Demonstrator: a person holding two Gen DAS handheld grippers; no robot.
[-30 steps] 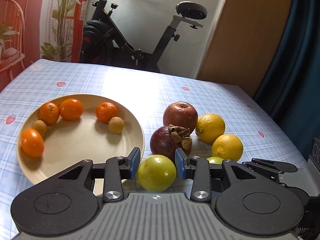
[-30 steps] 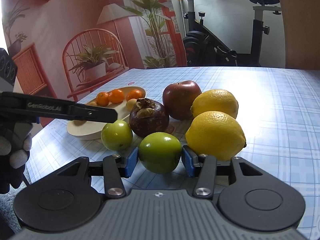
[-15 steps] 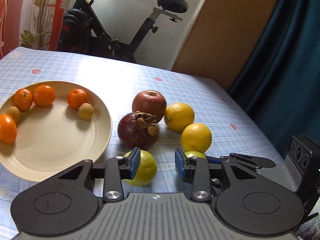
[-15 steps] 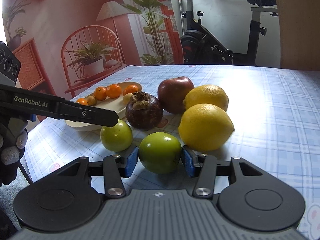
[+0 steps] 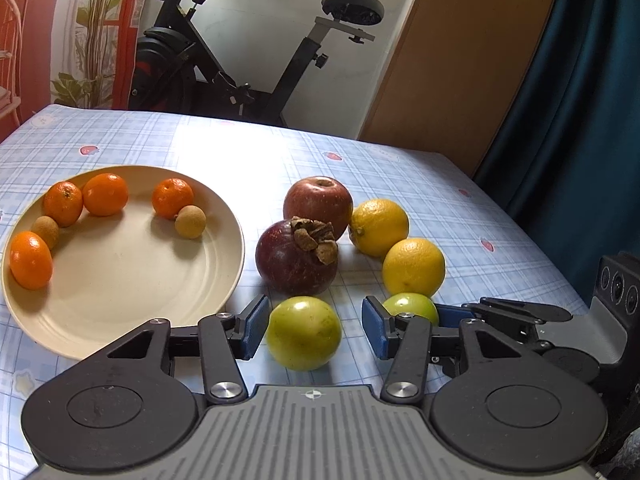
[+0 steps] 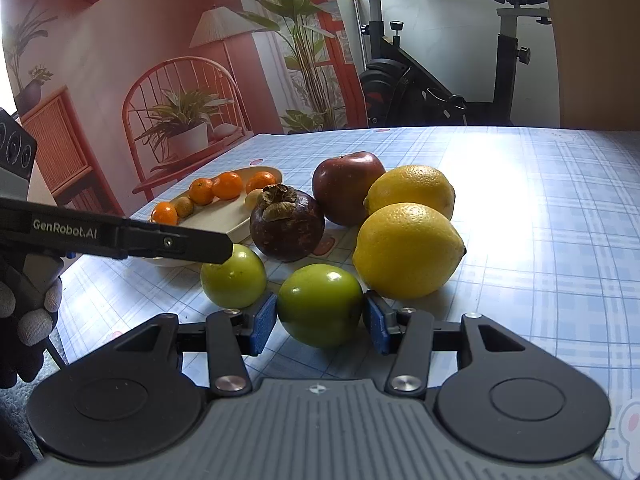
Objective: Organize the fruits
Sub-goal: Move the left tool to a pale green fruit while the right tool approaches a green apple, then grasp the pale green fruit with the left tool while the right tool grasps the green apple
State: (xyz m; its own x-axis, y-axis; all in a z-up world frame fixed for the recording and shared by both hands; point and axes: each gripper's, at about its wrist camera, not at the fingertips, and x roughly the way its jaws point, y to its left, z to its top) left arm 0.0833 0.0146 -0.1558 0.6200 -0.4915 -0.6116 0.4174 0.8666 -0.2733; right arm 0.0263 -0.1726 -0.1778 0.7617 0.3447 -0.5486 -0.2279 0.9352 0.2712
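Note:
My left gripper point(image 5: 315, 327) is open around a green fruit point(image 5: 304, 333) that rests on the table, with gaps to both pads. My right gripper point(image 6: 320, 317) is shut on a second green fruit point(image 6: 319, 305), which also shows in the left wrist view point(image 5: 409, 305). Behind them lie a dark mangosteen point(image 5: 296, 257), a red apple point(image 5: 318, 205) and two lemons point(image 5: 379, 227) point(image 5: 413, 267). A cream plate point(image 5: 120, 276) at the left holds several small oranges and two brown longans.
The table has a blue checked cloth point(image 5: 400, 168). Its right edge is close to a dark curtain point(image 5: 580, 100). An exercise bike point(image 5: 248, 48) stands beyond the far edge. The left gripper's arm point(image 6: 120, 236) crosses the left of the right wrist view.
My left gripper swung right off the green fruit, then back, and now sits centred around it with the jaws wider. The right gripper stays shut on its green fruit.

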